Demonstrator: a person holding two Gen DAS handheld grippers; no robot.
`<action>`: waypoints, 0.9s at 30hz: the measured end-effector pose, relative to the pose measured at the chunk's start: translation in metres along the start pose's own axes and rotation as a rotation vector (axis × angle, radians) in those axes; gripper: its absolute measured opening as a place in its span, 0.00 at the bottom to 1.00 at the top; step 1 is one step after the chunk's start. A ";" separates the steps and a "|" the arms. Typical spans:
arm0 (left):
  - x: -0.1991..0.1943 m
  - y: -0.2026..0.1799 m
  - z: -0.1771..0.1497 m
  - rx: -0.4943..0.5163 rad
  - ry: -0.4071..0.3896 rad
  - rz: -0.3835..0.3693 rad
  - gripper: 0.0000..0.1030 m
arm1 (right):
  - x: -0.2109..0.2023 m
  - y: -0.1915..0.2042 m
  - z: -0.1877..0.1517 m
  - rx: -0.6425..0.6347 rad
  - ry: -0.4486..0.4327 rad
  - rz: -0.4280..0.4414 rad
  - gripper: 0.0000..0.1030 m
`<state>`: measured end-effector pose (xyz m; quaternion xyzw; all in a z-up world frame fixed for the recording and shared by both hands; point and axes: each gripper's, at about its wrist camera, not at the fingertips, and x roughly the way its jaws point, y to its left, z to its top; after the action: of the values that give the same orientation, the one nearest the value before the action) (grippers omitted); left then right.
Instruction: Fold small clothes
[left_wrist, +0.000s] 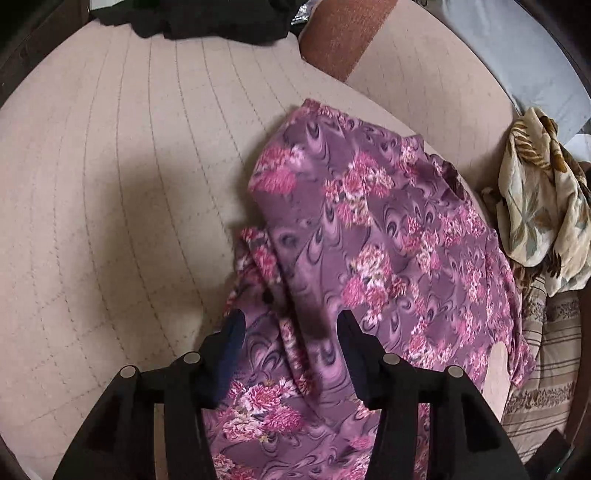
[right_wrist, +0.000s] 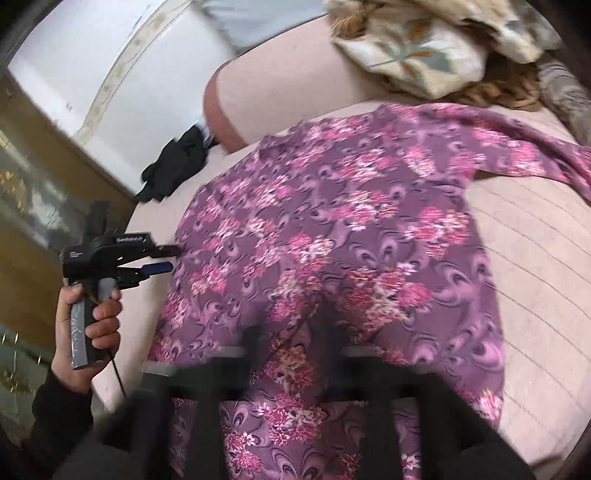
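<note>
A purple garment with pink flowers (left_wrist: 373, 229) lies spread on the pale pink quilted bed (left_wrist: 110, 184). It also shows in the right wrist view (right_wrist: 332, 240), with a sleeve trailing to the upper right. My left gripper (left_wrist: 291, 325) is open, its fingers straddling a raised fold at the garment's near edge. In the right wrist view the left gripper (right_wrist: 171, 258) is held at the garment's left edge, jaws apart. My right gripper (right_wrist: 295, 339) is blurred, its fingers apart over the garment's near part.
A cream leaf-print cloth (left_wrist: 543, 206) is heaped at the bed's right edge; it also shows in the right wrist view (right_wrist: 424, 55). Black clothing (left_wrist: 192, 18) lies at the far edge. A rust cushion (left_wrist: 343, 33) stands behind. A striped blanket (left_wrist: 546, 354) lies at the right.
</note>
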<state>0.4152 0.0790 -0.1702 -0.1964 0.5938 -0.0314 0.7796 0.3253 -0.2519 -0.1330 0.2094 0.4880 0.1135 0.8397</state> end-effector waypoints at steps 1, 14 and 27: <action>0.004 0.001 -0.002 0.005 0.007 -0.004 0.54 | 0.001 -0.003 0.001 -0.017 -0.007 -0.023 0.76; 0.010 0.001 0.007 0.028 -0.051 -0.064 0.24 | 0.033 0.016 -0.015 -0.169 0.065 -0.183 0.08; -0.013 0.058 0.028 -0.188 -0.077 -0.140 0.48 | -0.019 0.019 -0.039 -0.205 -0.023 -0.267 0.56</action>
<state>0.4274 0.1437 -0.1723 -0.3108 0.5484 -0.0223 0.7760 0.2821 -0.2336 -0.1265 0.0573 0.4877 0.0474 0.8698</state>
